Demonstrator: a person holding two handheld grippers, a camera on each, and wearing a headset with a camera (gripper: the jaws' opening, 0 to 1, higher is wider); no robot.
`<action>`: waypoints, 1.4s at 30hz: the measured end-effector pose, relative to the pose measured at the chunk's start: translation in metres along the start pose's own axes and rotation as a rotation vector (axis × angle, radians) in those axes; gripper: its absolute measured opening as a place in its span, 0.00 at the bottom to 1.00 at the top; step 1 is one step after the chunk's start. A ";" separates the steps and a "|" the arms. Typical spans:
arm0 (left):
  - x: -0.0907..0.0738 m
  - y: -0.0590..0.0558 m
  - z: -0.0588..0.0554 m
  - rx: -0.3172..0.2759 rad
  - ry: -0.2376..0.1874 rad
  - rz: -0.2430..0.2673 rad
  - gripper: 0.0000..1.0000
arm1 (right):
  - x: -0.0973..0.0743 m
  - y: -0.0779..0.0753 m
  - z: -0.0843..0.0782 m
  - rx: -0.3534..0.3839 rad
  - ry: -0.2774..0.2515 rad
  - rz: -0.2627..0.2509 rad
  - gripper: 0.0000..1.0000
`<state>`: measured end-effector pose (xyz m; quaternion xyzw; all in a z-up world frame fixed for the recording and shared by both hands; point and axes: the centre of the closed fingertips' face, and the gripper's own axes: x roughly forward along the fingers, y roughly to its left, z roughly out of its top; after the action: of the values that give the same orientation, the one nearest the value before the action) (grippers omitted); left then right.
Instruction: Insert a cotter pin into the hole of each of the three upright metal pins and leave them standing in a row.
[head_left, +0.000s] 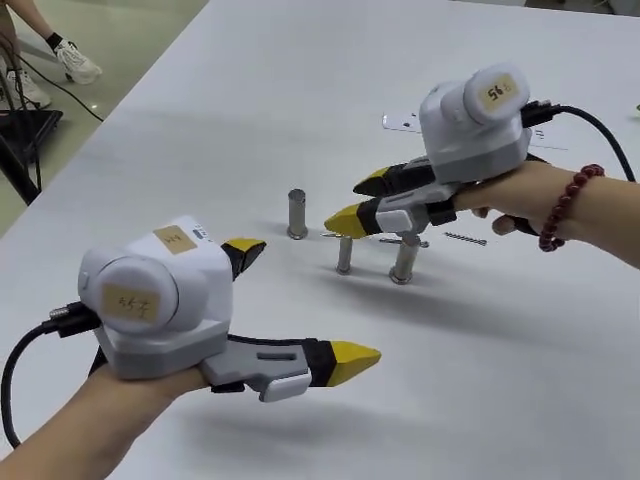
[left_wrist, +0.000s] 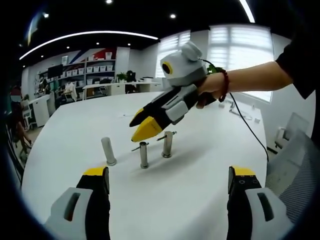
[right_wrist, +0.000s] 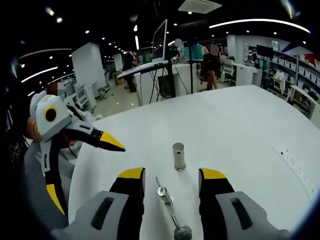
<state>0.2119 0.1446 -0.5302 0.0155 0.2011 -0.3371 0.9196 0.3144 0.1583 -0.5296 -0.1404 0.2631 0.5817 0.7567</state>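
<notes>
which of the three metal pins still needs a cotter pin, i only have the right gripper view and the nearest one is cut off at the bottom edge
Observer: Only the far metal pin, which stands bare in the head view. The nearest pin has a cotter pin through its hole, and so does the middle pin.
Operator: ok, anything spare to put in it
Observer: Yes. A loose cotter pin lies flat on the table just past the nearest pin. It is off the end of the row and behind the tip of the right tool, close to your hand.
</notes>
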 end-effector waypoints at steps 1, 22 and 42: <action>0.000 0.001 0.000 -0.001 -0.002 0.002 0.98 | 0.004 -0.003 0.001 -0.006 -0.006 -0.012 0.38; -0.010 -0.002 0.003 -0.015 -0.016 0.003 0.98 | 0.056 -0.022 0.008 0.091 -0.045 -0.084 0.19; -0.014 0.001 0.001 -0.033 -0.006 0.014 0.96 | 0.073 -0.018 -0.005 0.043 0.007 -0.077 0.10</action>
<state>0.2036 0.1537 -0.5239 0.0008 0.2039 -0.3273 0.9227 0.3436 0.2097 -0.5763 -0.1359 0.2726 0.5458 0.7806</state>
